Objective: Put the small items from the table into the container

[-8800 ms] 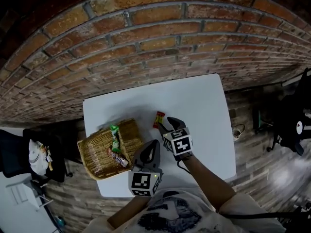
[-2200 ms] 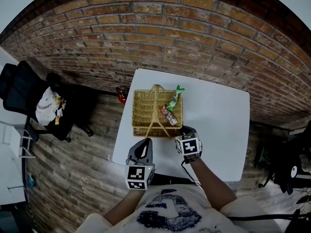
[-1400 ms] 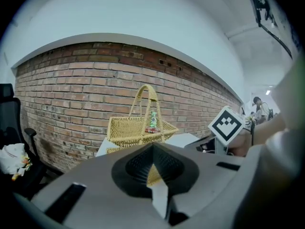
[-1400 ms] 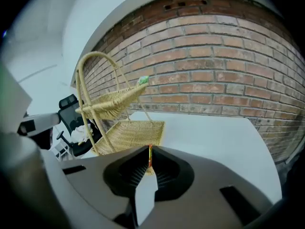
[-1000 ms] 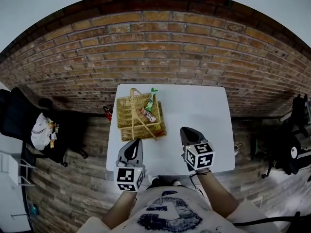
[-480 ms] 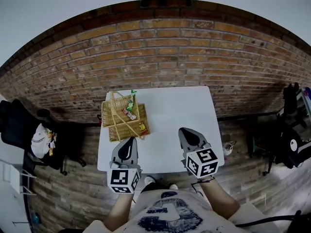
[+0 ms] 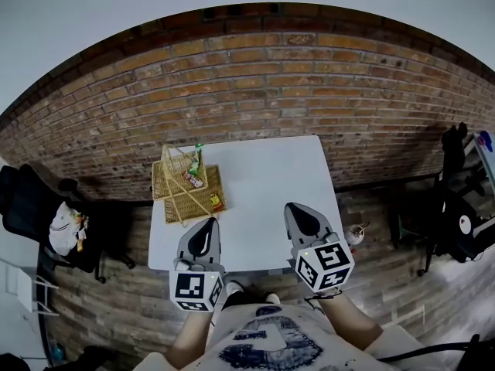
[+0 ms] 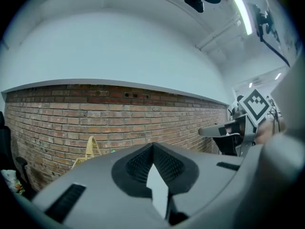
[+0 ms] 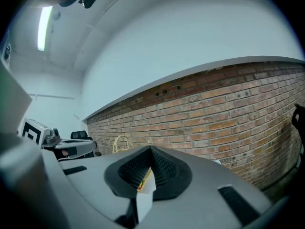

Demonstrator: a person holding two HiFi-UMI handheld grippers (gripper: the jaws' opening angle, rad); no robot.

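Jaws of the left gripper (image 7: 204,230) and right gripper (image 7: 295,215) are pressing together, gripping nothing, while colourful snack packets (image 7: 193,178) are lying inside the woven wicker basket (image 7: 168,205) on the white table (image 7: 267,184).

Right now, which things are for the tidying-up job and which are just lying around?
For the job: wicker basket, snack packets inside it, white table, left gripper and right gripper, both shut and empty.

Just lying about: black office chair, white bag on it, dark equipment on the floor at the right.
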